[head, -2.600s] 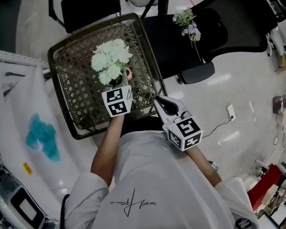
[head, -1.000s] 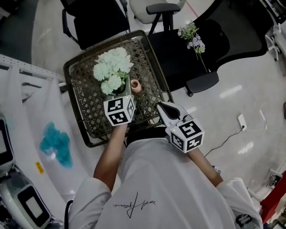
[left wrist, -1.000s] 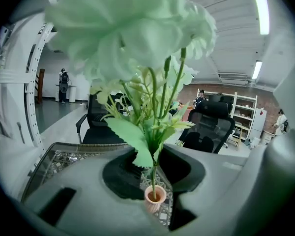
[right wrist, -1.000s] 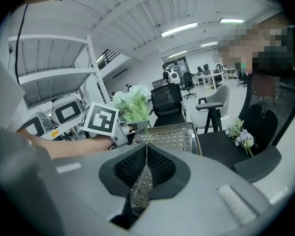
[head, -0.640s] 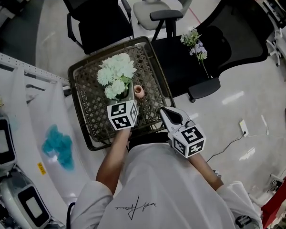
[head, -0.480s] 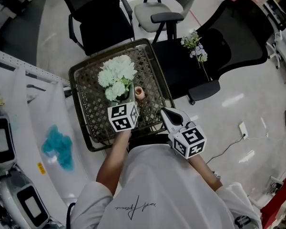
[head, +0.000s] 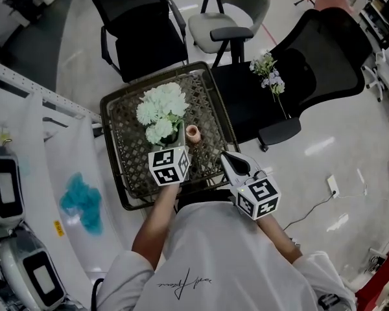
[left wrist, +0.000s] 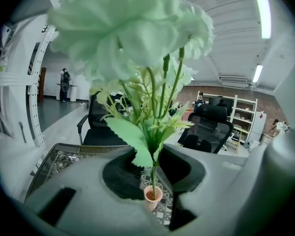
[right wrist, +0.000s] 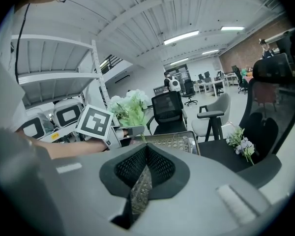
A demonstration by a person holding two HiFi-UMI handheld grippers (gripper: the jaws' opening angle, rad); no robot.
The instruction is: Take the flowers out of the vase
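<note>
A bunch of pale green-white flowers [head: 161, 111] hangs over the wicker table [head: 131, 162], its stems [left wrist: 154, 167] pinched by my left gripper [head: 176, 138]. In the left gripper view the left gripper [left wrist: 155, 173] is shut on those stems. The small pink vase [head: 193, 133] stands upright on the table just right of the bunch. Seen past the jaws, the vase [left wrist: 153, 194] lines up with the stem's lower end. My right gripper [head: 226, 156] hovers by the table's near right corner, its jaws together and holding nothing. In its own view the right gripper [right wrist: 146, 149] points at the table [right wrist: 176, 141].
A purple-and-white sprig [head: 270, 74] lies on the seat of a black office chair [head: 311, 57] right of the table. Another black chair [head: 142, 24] and a grey chair [head: 228, 19] stand behind it. A white bench [head: 58, 167] and machines [head: 6, 186] line the left.
Since the earliest frame the bunch has come away from the vase, which now stands apart to its right. Over the last second both grippers barely moved; the head view shifted.
</note>
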